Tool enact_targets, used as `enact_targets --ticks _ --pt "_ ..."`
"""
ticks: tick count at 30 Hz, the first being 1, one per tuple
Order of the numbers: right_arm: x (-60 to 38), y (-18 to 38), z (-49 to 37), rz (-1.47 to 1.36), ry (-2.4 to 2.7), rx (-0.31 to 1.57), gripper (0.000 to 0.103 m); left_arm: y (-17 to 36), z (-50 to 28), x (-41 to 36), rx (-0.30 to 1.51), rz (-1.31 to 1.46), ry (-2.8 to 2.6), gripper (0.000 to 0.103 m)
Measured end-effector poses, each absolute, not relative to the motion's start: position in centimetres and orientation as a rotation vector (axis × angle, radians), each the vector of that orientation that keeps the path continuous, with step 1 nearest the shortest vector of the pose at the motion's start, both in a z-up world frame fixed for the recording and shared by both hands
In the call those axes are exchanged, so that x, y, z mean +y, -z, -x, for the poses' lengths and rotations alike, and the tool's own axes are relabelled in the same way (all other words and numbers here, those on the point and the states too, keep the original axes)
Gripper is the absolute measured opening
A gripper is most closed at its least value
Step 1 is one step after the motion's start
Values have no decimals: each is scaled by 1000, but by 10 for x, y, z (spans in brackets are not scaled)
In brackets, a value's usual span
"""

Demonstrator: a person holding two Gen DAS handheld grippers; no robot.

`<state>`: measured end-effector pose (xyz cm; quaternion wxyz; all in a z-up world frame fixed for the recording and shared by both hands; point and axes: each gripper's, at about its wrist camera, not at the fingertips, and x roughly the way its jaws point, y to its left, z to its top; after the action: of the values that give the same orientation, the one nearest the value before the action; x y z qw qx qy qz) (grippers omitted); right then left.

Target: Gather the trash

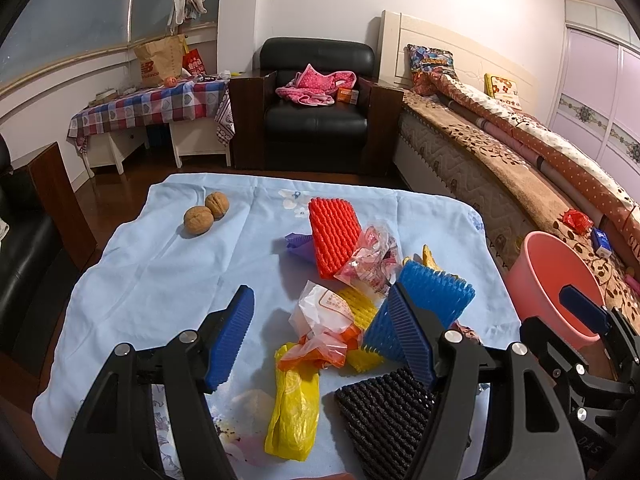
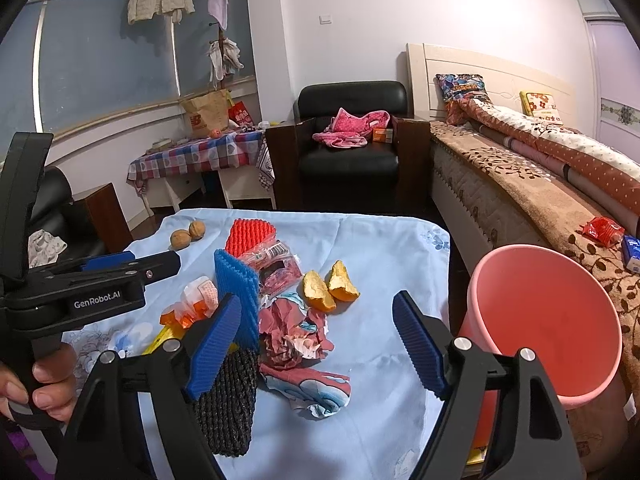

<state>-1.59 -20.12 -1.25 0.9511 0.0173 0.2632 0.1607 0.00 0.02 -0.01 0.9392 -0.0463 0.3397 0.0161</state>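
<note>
Trash lies on a table with a light blue cloth (image 1: 140,280): a red foam net (image 1: 334,236), a blue foam net (image 1: 424,304), a black foam net (image 1: 384,420), a yellow plastic bag (image 1: 292,408), clear wrappers (image 1: 372,260), crumpled red paper (image 2: 296,336) and orange peels (image 2: 330,290). My left gripper (image 1: 320,340) is open above the wrappers and yellow bag, holding nothing. My right gripper (image 2: 316,344) is open above the crumpled paper, holding nothing. A pink bucket (image 2: 548,320) stands at the table's right edge, also visible in the left wrist view (image 1: 552,280).
Two walnuts (image 1: 206,212) lie at the far left of the cloth. A bed (image 2: 540,184) runs along the right behind the bucket. A black armchair (image 1: 316,108) and a checkered table (image 1: 160,108) stand beyond the table.
</note>
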Motion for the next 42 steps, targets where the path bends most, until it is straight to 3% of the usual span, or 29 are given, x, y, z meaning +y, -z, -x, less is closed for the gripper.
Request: enact_targets --ticks 42 --pt "-187 20 22 -34 -334 543 75 1 0 0 698 94 -31 70"
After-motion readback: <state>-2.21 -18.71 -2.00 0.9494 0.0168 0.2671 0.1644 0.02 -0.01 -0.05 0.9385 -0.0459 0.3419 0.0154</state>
